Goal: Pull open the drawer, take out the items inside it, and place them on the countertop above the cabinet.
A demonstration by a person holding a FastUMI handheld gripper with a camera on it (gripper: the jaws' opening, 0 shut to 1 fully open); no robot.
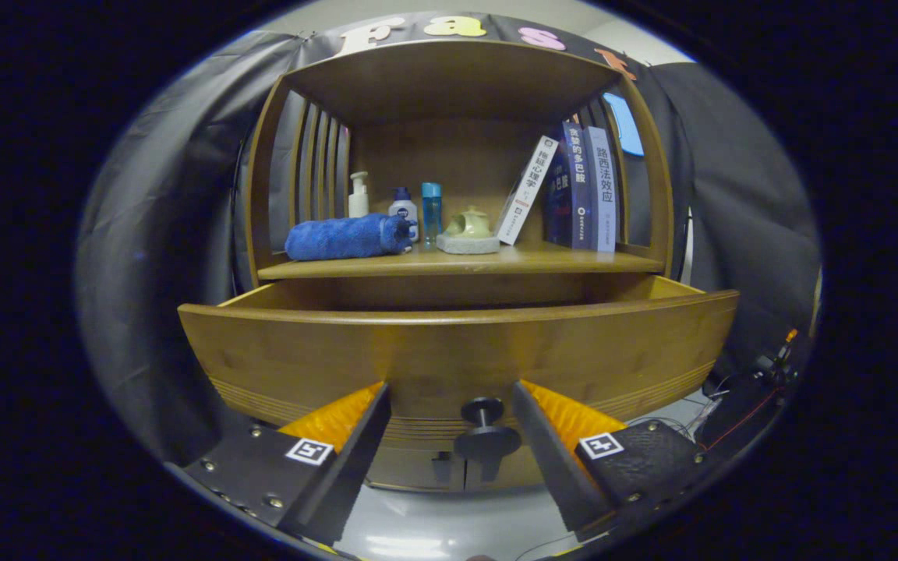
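Observation:
The wooden drawer [457, 351] is pulled out from the cabinet, its front panel facing me; its inside is hidden behind that panel. A dark round knob [485, 432] sticks out from the lower middle of the drawer front. My gripper [449, 393] is open, its two fingers standing apart on either side of the knob without touching it. Above the drawer runs the wooden countertop [574, 261], a shelf inside the cabinet's alcove. On it lie a rolled blue towel [348, 237] at the left and a small green teapot [470, 224] on a grey stand in the middle.
Behind the towel stand a white pump bottle [358, 195], a white bottle with a blue cap [402, 204] and a blue tube [431, 210]. Three books [574, 187] lean at the shelf's right. Lower cabinet doors [449, 467] show under the drawer. Cables [745, 389] lie at the right.

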